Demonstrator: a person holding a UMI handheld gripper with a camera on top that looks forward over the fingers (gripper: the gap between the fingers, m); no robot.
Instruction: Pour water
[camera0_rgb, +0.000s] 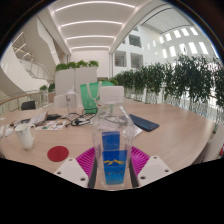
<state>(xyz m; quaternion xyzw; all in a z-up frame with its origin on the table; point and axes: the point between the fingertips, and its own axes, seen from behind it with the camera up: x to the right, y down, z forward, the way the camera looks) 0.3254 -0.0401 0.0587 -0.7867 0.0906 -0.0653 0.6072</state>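
**Bottle held between the pads, above the table**

We see the gripper (111, 165) closed on a clear plastic bottle (112, 135), its two magenta pads (88, 160) pressing against the lower body from either side. The bottle stands upright between the fingers, with a white cap (111, 94) on top and a blue label around its lower half. Its base is hidden by the fingers, so we cannot tell whether it rests on the table or is lifted off it.

Just beyond the left finger a small red disc (58, 154) lies flat on the pale wooden table (170, 135). Further left we make out a white object (26, 135) on the tabletop, too small to identify. To the right of the bottle a dark flat device (143, 123) lies on the table, near but apart from the bottle.

Behind the bottle a green chair back (92, 96) shows, partly hidden by the cap. Beyond that stand white planter boxes (72, 82) topped with greenery, and a row of leafy plants (170, 80) runs along the right side of the table. Above, curved ceiling light strips (92, 22) arc across a tall bright hall.
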